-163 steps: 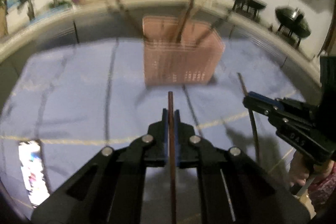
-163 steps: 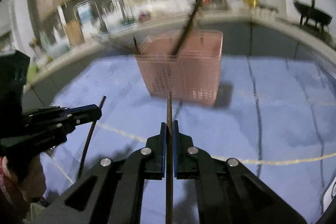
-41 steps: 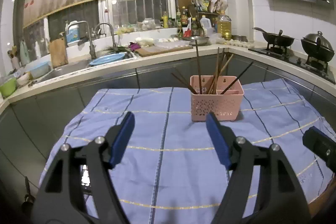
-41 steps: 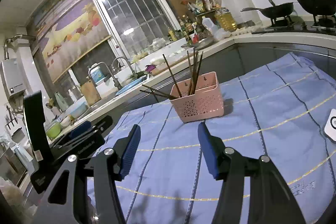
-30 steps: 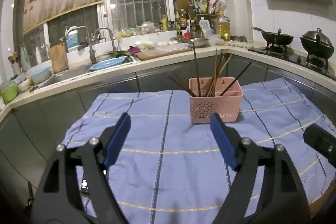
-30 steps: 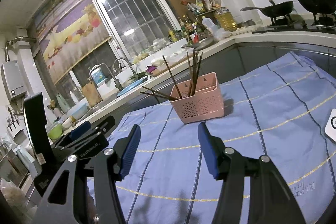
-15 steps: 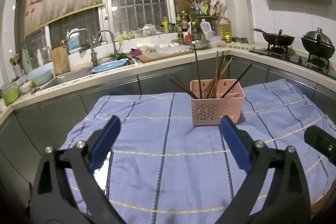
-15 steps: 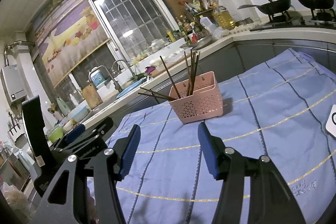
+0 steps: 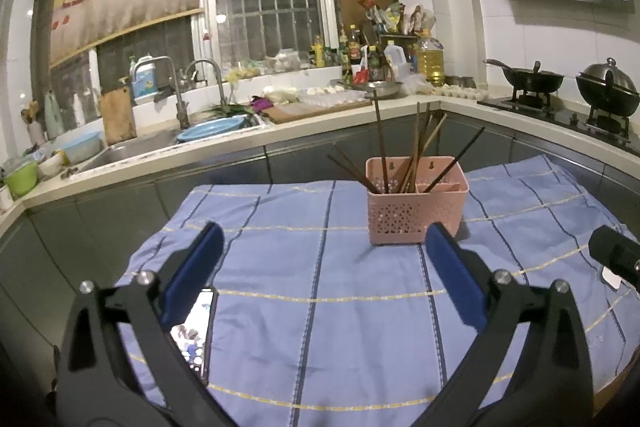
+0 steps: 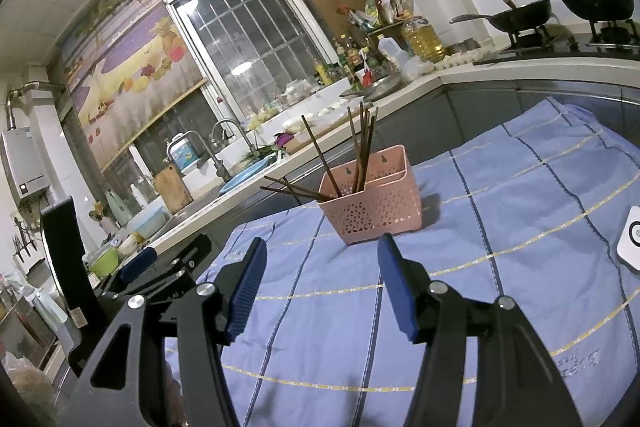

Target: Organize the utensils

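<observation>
With both my left gripper (image 9: pixel 320 251) and right gripper (image 10: pixel 320 277) held wide and empty above the tabletop's blue cloth (image 9: pixel 360 307), and the chopsticks (image 9: pixel 416 151) all standing in the pink basket (image 9: pixel 416 211), I judge it best to back off without bumping it.

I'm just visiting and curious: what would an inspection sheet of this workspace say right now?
Surface: blue striped cloth covers the table.
Job's things: pink basket stands on the cloth, dark chopsticks leaning inside it.
Clutter: lit phone on the cloth; white device at its edge.
Grippers: left gripper open, empty; right gripper open, empty.
Cables: nothing seen.
Surroundings: sink tap, bottles, wok on the stove.
</observation>
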